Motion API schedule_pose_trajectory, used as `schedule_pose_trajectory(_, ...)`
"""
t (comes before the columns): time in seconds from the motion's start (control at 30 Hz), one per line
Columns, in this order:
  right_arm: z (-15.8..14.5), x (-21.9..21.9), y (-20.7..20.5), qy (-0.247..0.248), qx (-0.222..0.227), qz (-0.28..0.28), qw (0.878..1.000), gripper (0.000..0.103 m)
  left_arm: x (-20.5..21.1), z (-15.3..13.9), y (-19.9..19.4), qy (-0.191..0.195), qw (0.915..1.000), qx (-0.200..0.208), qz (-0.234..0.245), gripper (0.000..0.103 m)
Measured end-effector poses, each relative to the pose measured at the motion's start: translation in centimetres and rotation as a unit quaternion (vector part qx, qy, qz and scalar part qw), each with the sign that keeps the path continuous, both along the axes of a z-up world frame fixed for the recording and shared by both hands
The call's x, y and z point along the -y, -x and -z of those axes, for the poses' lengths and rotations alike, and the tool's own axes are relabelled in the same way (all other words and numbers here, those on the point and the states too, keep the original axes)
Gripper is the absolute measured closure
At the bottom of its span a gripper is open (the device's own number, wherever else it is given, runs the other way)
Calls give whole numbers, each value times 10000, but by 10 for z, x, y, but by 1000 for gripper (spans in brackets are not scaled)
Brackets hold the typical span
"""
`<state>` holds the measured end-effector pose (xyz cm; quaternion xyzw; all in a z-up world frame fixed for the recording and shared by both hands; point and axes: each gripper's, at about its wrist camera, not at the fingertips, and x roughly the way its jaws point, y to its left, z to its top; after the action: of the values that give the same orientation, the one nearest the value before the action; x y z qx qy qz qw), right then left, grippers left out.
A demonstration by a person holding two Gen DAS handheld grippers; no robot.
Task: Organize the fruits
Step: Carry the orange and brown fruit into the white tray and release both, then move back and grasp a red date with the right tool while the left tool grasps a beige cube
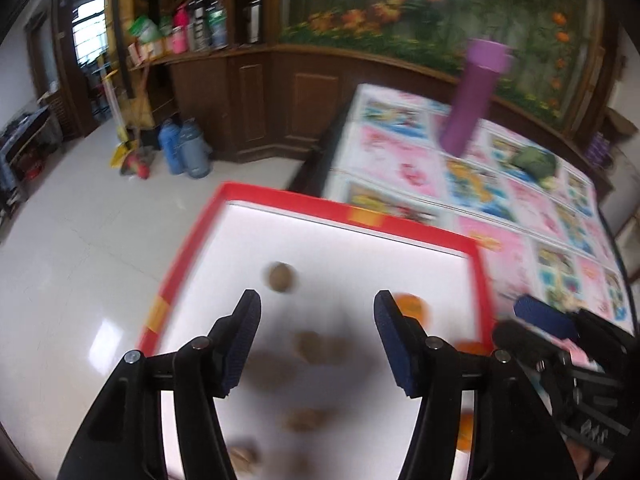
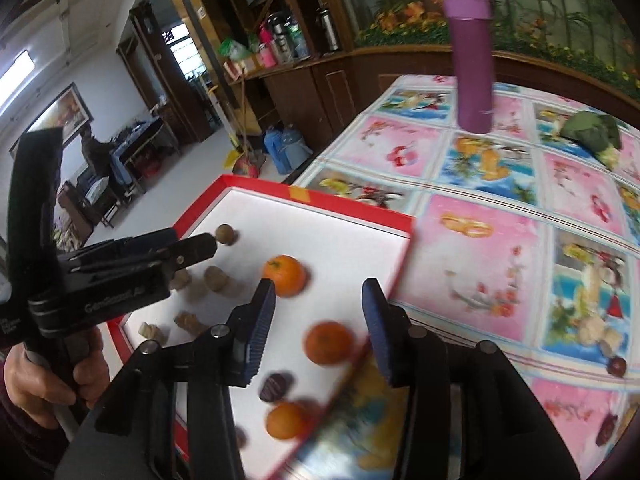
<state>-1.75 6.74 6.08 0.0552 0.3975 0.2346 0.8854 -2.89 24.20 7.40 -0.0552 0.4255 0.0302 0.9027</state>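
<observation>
A red-rimmed white tray (image 2: 400, 240) is seen at the near left edge of the counter (image 2: 500, 208), which is covered by a pictured cloth. Three oranges (image 2: 285, 275) are scattered on the tray's right side, and small brown fruits (image 2: 225, 234) on its left. The left gripper (image 1: 316, 332) is held above the tray with jaws spread and empty. The right gripper (image 2: 320, 320) is likewise held open over the tray's right rim. A purple flask (image 2: 472, 60) is stood far back.
</observation>
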Motion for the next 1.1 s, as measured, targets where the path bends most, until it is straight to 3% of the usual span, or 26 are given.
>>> schedule_pose_trajectory(0.27,1,109,57,124,181,980,9949,56,85,-5,24,114,9954,106,945,42)
schedule_pose_trajectory(0.4,11,156,84,567,246,1523,9864,55,126,3,31,95,9908,-21,1352,41)
schedule_pose_trajectory(0.6,31,210,105,701,66,1978,9777,55,171,17,37,-60,9837,-231,1780,41)
schedule_pose_trajectory(0.87,33,226,95,543,12,1964,9790,55,197,19,39,-217,9796,-320,1974,41)
schedule_pose_trajectory(1.1,33,229,57,605,-112,1662,9842,55,215,18,15,-479,9759,-150,2123,41)
